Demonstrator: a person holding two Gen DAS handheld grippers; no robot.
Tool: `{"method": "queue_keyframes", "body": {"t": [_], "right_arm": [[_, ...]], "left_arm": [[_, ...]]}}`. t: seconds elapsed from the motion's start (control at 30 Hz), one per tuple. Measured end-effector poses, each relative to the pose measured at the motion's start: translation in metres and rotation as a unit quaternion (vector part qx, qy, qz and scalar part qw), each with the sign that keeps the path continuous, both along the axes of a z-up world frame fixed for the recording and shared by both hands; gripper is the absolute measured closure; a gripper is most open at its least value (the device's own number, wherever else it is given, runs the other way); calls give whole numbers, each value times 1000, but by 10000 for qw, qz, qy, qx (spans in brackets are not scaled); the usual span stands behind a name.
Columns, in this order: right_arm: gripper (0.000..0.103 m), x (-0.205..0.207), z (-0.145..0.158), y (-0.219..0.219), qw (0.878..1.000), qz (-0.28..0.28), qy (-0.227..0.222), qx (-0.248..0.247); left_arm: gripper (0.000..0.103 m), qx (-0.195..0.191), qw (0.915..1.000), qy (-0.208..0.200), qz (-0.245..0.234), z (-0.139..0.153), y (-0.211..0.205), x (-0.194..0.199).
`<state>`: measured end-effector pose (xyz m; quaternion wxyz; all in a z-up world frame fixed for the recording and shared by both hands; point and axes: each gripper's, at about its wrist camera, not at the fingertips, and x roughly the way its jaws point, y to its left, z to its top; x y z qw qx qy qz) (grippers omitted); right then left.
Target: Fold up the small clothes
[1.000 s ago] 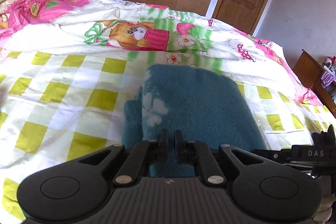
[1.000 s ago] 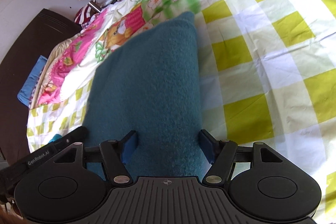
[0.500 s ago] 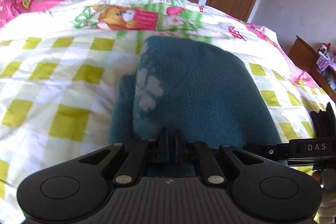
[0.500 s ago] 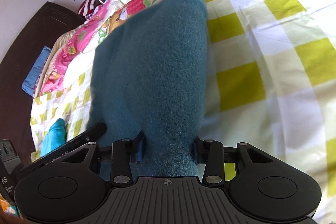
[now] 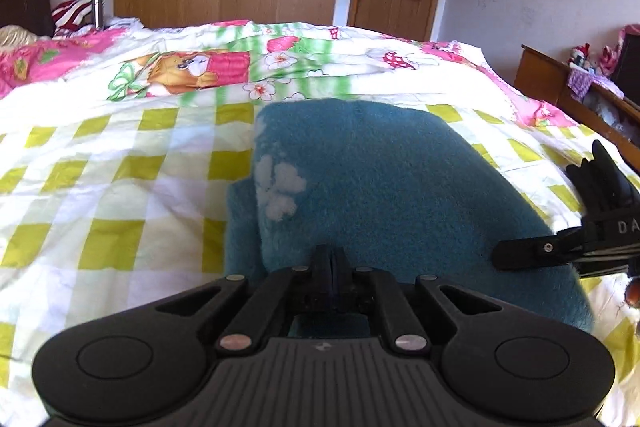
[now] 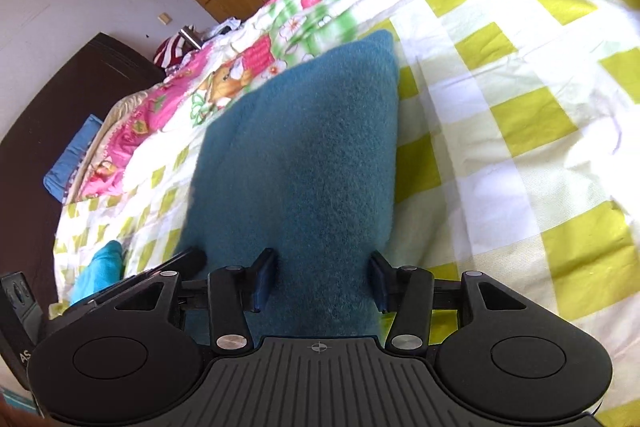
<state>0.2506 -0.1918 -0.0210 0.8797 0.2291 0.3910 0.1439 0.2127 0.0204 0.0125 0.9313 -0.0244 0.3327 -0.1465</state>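
Teal, fuzzy fleece makes up the small garment (image 5: 392,195), which is spread over the bed with the yellow-checked and cartoon-printed cover (image 5: 112,187) and lifted at its near edge by both tools. The left tool (image 5: 331,261) is pinched narrow on that edge, beside a pale flower print (image 5: 278,185). The right tool (image 6: 318,277) is set wider, with a thick bunch of the fleece between its blue pads (image 6: 264,279); whether those pads are pressing the cloth cannot be told.

The right-hand corner could slip out if the bunch is only loosely held, and the fold would then land skewed. The thick pile could also roll instead of creasing, leaving a lumpy edge.

The gripped hem itself is hidden behind the tool bodies, the layers underneath cannot be counted, and the garment's kind is hard to make out.
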Motion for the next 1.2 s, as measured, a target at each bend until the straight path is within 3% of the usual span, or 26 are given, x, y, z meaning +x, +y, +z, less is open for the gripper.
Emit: {"method": "queue_keyframes", "body": {"t": [0.1,0.23,0.3,0.37,0.43,0.53,0.63,0.7,0.8,0.9,0.93,0.97,1.03,1.1,1.17,1.2], "right_arm": [[47,-24,19,4,9966,-64,-680,-452],[47,-36,34,15,9902,41,-1168,-771],[48,-37,34,25,9886,178,-1238,-835],[55,-38,30,42,9873,462,-1190,-950],[55,-50,28,57,9818,641,-1363,-1157],[52,-83,24,78,9727,874,-1642,-1386],[49,-111,22,101,9517,1132,-2141,-1886],[42,-118,19,119,9348,1371,-2429,-2200],[41,-115,6,146,9070,1758,-2722,-2689],[49,-103,-11,162,8864,1768,-2765,-3263],[73,-97,-12,163,8904,1831,-2624,-3239],[84,-87,-11,162,9054,1911,-2280,-3029],[89,-76,1,160,9192,1944,-1986,-2789],[92,-75,22,161,9253,1926,-1973,-2603],[103,-74,39,161,9312,1973,-2027,-2298],[103,-72,45,167,9310,2043,-2076,-2201]], "left_arm": [[81,252,9996,-77,117,3,2,-15],[81,407,9991,-122,92,3,-1,-16],[81,352,9992,-67,151,4,2,-15],[81,75,9997,-38,227,14,9,-15],[81,6,9990,-372,250,36,12,-14],[67,-100,9993,-345,84,53,11,10],[59,-309,9994,-146,-3,55,7,42],[41,-113,9999,54,0,49,-3,63],[35,509,9982,214,219,29,-16,89],[36,438,9980,457,52,13,-15,105],[40,423,9980,463,-43,12,-15,107],[53,278,9981,532,-165,12,-13,110],[62,79,9977,643,-189,18,-6,113],[75,64,9979,611,-190,31,-1,113],[87,90,9985,521,-120,47,8,110],[87,33,9989,467,-75,52,14,108]]}}
